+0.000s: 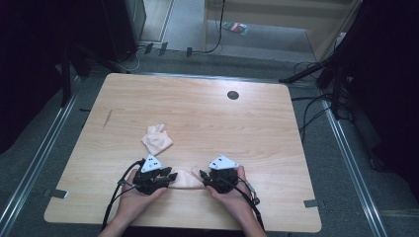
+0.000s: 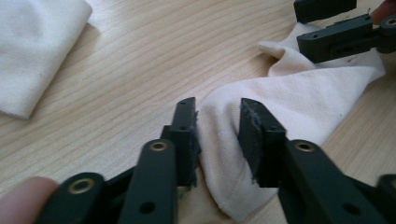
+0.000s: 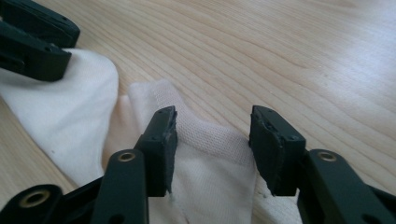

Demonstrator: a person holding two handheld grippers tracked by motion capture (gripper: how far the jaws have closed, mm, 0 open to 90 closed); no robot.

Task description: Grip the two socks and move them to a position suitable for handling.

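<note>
The wooden surface (image 1: pixel 197 113) carries 2 pale socks. 1 sock lies bunched (image 1: pixel 157 138) near the middle-left, apparently already dealt with. The other sock (image 1: pixel 186 180) lies flat near the front edge between 2 claws, with its handling seemingly just begun. The left claw (image 2: pixel 218 140) straddles one end, jaws released, as does the right claw (image 3: pixel 212 140) at the ribbed cuff; neither pinches the cloth yet.

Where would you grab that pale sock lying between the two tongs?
Probably the sock by its ribbed cuff: a firm, raised edge. Come from the right, where the right tongs already straddle it, open.
</note>
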